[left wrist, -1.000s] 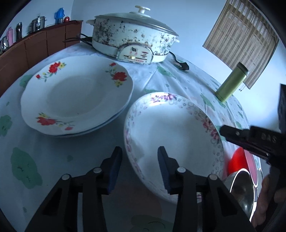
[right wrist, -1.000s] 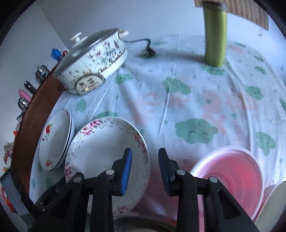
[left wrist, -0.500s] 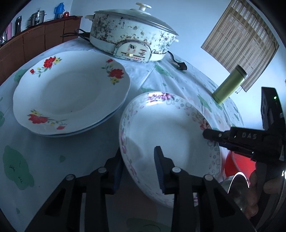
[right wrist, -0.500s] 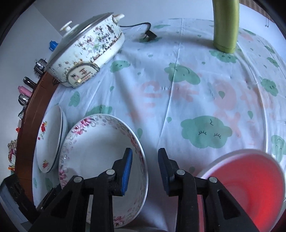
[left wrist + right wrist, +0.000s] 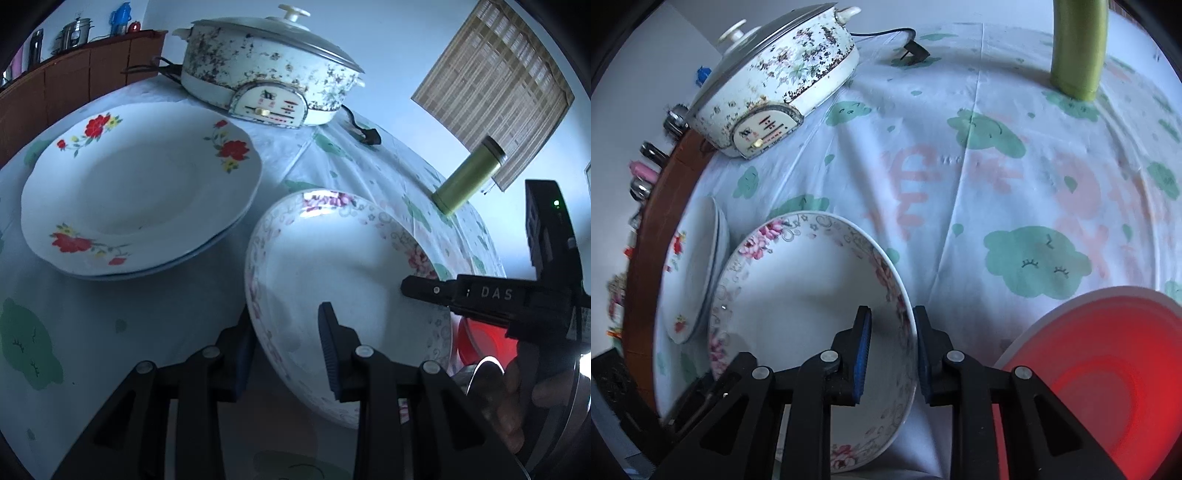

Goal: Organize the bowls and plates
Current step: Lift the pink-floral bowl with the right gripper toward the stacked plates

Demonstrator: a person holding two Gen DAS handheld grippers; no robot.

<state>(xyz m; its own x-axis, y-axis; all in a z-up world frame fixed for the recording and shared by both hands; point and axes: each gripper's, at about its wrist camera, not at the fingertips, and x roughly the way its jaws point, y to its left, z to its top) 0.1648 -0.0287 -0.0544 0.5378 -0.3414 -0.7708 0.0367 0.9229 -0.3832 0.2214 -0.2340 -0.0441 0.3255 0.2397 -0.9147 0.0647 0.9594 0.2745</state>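
You're straddling the pink-flowered bowl's (image 5: 798, 314) rim with both tongs: left gripper (image 5: 284, 354) lower centre, jaws just narrowed; right gripper (image 5: 892, 350) lower centre, jaws closing. Whether the pads are actually clenching, I can't tell. Red-flowered plates (image 5: 136, 184) are sitting upper left.

left wrist: close, downward | right wrist: close, steeper | shared: pink-flowered bowl (image 5: 343, 266)

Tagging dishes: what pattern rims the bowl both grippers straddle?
Pink flowers with grey scrollwork on the white bowl; the right wrist view shows it best.
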